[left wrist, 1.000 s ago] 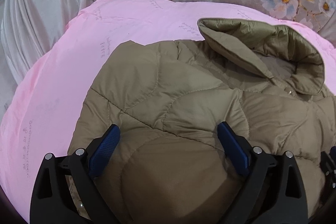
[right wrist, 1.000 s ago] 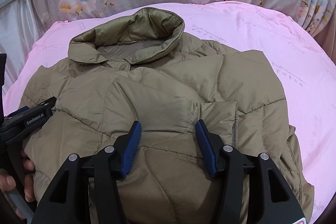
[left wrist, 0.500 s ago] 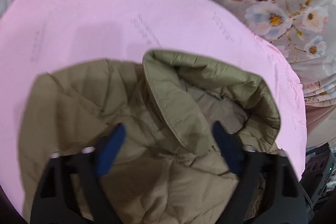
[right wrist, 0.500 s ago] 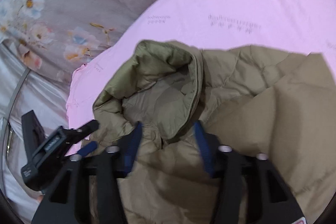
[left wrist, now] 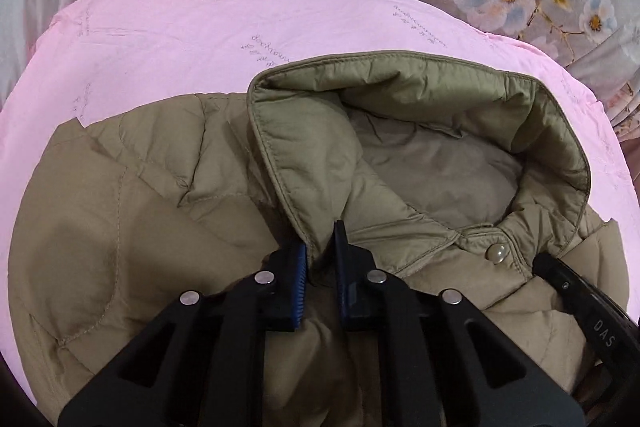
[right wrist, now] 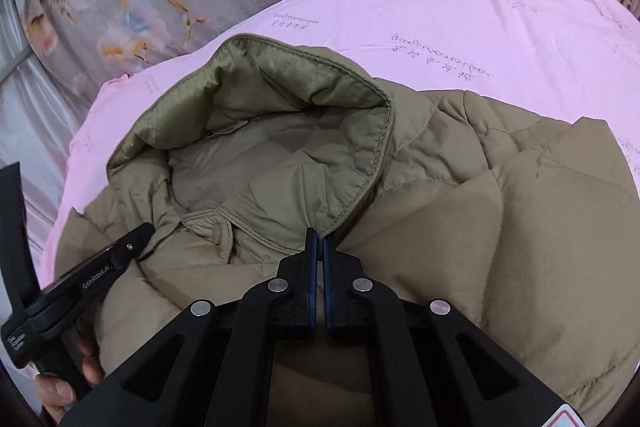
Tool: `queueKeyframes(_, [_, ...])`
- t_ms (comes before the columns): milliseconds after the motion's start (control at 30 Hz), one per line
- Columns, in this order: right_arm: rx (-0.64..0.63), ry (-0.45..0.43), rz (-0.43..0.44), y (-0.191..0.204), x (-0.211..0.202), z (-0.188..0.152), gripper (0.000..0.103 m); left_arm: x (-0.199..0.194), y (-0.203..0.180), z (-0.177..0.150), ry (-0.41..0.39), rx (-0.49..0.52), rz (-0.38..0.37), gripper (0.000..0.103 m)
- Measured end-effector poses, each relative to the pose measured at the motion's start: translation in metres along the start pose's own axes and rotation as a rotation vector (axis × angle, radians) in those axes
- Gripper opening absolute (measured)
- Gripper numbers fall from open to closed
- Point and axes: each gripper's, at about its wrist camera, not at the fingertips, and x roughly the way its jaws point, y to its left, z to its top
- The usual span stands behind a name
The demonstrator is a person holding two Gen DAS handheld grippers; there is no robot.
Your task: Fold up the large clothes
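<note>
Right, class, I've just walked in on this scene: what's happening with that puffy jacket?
A person is folding a khaki quilted jacket that lies on a pink sheet, a handheld gripper in each hand. Both grippers have just been closing on the collar. The left gripper pinches one collar tip, and the right gripper is clamped on the other tip. The snap button at the neck looks fastened. The jacket is still flat, not yet lifted.
</note>
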Motion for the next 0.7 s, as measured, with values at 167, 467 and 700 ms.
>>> queueKeyframes(167, [0.024,0.003,0.035,-0.006,0.005,0.001,0.000,0.001,0.000,-0.002,-0.010,0.002,0.009,0.013])
queueKeyframes(467, [0.077,-0.097,0.080,-0.022,-0.068,0.015,0.020,-0.053,0.040,0.021,-0.050,-0.072,-0.062,0.041])
queueKeyframes(700, [0.106,-0.140,0.045,0.007,-0.053,0.091,0.026,-0.045,0.052,0.122,-0.042,-0.167,-0.061,0.046])
